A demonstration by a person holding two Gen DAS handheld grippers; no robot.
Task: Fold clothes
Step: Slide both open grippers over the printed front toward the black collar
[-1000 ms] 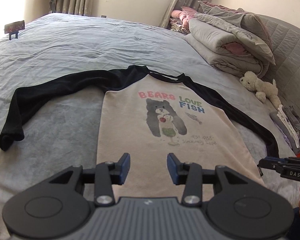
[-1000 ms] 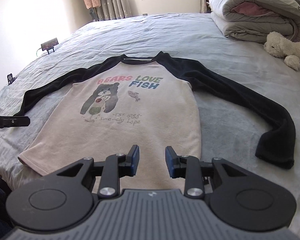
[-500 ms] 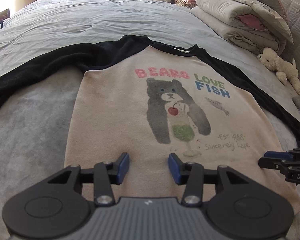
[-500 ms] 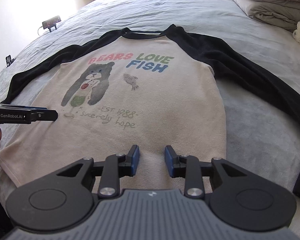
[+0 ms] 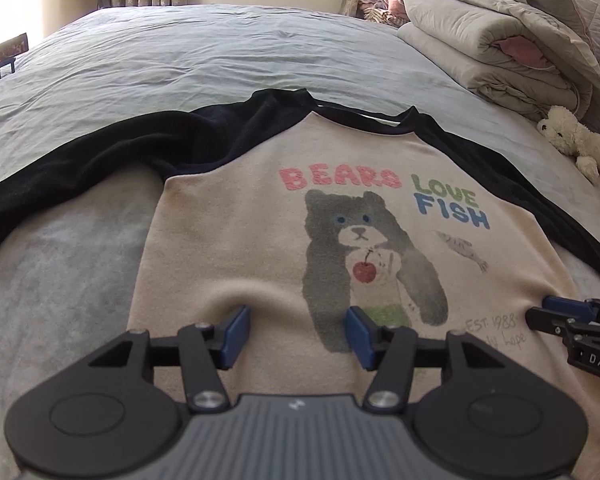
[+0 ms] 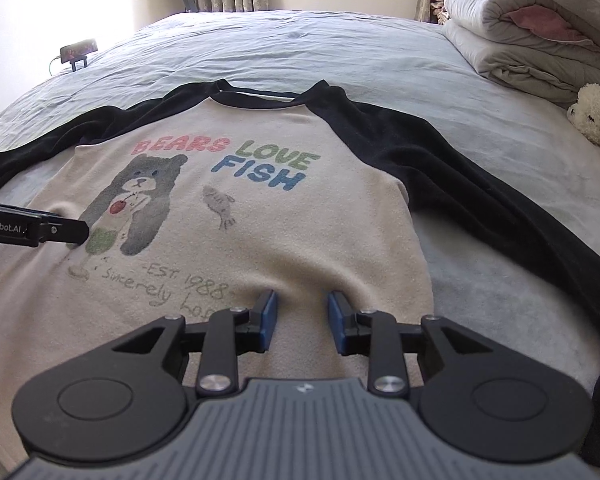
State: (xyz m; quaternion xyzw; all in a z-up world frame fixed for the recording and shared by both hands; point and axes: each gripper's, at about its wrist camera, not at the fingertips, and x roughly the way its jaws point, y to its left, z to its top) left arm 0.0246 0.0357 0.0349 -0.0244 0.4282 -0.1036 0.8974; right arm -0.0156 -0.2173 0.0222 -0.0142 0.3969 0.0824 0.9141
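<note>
A cream shirt (image 5: 236, 240) (image 6: 320, 224) with black sleeves and a bear print lies flat, face up, on the bed. My left gripper (image 5: 296, 330) is open and pressed down on the lower left part of the body, dimpling the cloth by its left fingertip (image 5: 236, 326). Open too, my right gripper (image 6: 302, 320) rests on the lower right part of the body, where the cloth puckers between its pads. Each gripper shows in the other's view: the right gripper (image 5: 552, 312) at the right edge, the left gripper (image 6: 60, 232) at the left edge. One black sleeve (image 6: 480, 200) runs out to the right.
The grey bedsheet (image 5: 180, 60) stretches far beyond the shirt. Folded grey quilts (image 5: 500, 40) are stacked at the far right, with a white plush toy (image 5: 576, 144) below them. A small dark device on a stand (image 6: 78, 50) sits at the bed's left edge.
Both grippers have moved forward and down onto the shirt's lower body, and the cloth now dents under their fingertips. Their jaws stay apart.
</note>
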